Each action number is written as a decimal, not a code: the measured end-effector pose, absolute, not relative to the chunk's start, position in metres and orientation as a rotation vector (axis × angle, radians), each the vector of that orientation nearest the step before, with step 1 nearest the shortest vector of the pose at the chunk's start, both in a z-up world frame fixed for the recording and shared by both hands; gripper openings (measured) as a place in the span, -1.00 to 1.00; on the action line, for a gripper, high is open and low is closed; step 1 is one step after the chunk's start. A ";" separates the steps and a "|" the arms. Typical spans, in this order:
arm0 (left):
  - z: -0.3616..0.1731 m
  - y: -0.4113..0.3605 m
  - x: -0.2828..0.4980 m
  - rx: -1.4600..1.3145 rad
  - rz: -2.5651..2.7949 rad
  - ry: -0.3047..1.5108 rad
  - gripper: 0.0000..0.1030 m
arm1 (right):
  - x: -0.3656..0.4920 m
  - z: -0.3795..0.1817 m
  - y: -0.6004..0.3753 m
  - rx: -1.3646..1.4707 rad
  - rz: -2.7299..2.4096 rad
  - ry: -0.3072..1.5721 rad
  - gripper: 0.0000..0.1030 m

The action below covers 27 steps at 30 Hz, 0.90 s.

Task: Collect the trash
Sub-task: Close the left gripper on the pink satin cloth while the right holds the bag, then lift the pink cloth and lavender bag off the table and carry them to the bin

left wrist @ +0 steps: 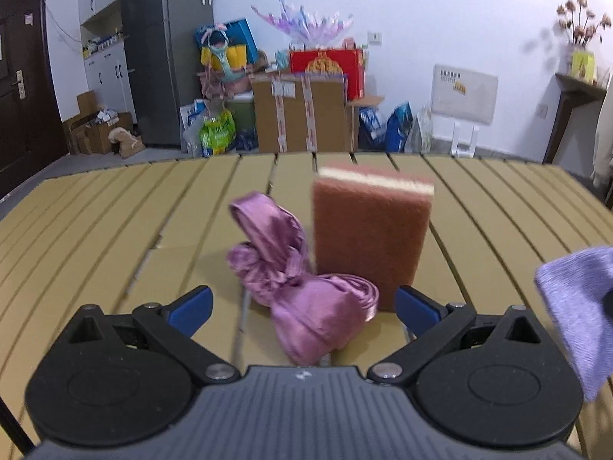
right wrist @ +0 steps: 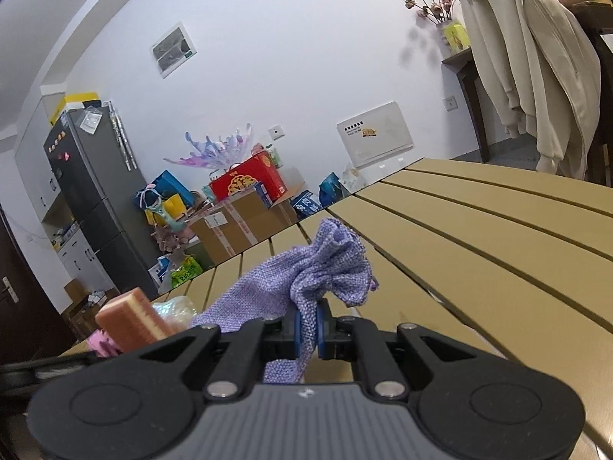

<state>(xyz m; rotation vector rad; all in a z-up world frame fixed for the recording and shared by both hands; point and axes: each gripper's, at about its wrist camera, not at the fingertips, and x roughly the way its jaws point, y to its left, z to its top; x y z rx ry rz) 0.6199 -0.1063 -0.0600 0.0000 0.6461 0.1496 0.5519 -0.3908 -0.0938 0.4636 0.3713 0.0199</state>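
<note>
A crumpled pink satin cloth (left wrist: 302, 287) lies on the slatted table (left wrist: 115, 222) between the wide-open jaws of my left gripper (left wrist: 302, 306), which is open and touches nothing. A brown scouring sponge (left wrist: 369, 234) stands on edge just behind the cloth. My right gripper (right wrist: 309, 331) is shut on a purple woven drawstring pouch (right wrist: 306, 276) and holds it above the table (right wrist: 498, 249). The pouch also shows at the right edge of the left wrist view (left wrist: 578, 306). The sponge (right wrist: 132, 322) and a bit of the pink cloth (right wrist: 100, 343) show at the lower left of the right wrist view.
Beyond the table's far edge stand cardboard boxes (left wrist: 302, 115), bags and a grey fridge (left wrist: 164, 53) against the wall. A beige hoodie (right wrist: 536, 69) hangs at the right. A crinkled clear wrapper (right wrist: 178, 306) lies behind the sponge.
</note>
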 end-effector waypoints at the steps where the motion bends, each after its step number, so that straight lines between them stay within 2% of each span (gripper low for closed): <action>1: -0.064 -0.109 0.626 0.009 0.163 0.656 1.00 | 0.554 -0.095 -0.392 0.461 0.021 0.371 -0.86; 9: -0.083 -0.114 0.646 0.024 0.175 0.696 0.95 | 0.556 -0.098 -0.390 0.444 0.034 0.374 -0.86; 10: -0.084 -0.115 0.646 0.036 0.170 0.706 0.70 | 0.557 -0.098 -0.389 0.445 0.036 0.376 -0.86; 12: -0.087 -0.115 0.645 0.058 0.166 0.714 0.38 | 0.558 -0.098 -0.388 0.446 0.041 0.382 -0.86; 13: -0.086 -0.115 0.642 0.055 0.153 0.712 0.14 | 0.559 -0.099 -0.387 0.447 0.045 0.383 -0.86; 14: -0.086 -0.114 0.640 0.050 0.150 0.713 0.10 | 0.558 -0.100 -0.386 0.448 0.048 0.384 -0.85; 16: -0.084 -0.110 0.635 0.042 0.155 0.708 -0.13 | 0.559 -0.098 -0.389 0.447 0.056 0.389 -0.86; 19: -0.080 -0.102 0.626 0.028 0.164 0.696 -0.24 | 0.559 -0.098 -0.389 0.444 0.069 0.394 -0.85; 27: -0.059 -0.092 0.596 0.037 0.189 0.636 -0.25 | 0.553 -0.095 -0.382 0.437 0.105 0.395 -0.85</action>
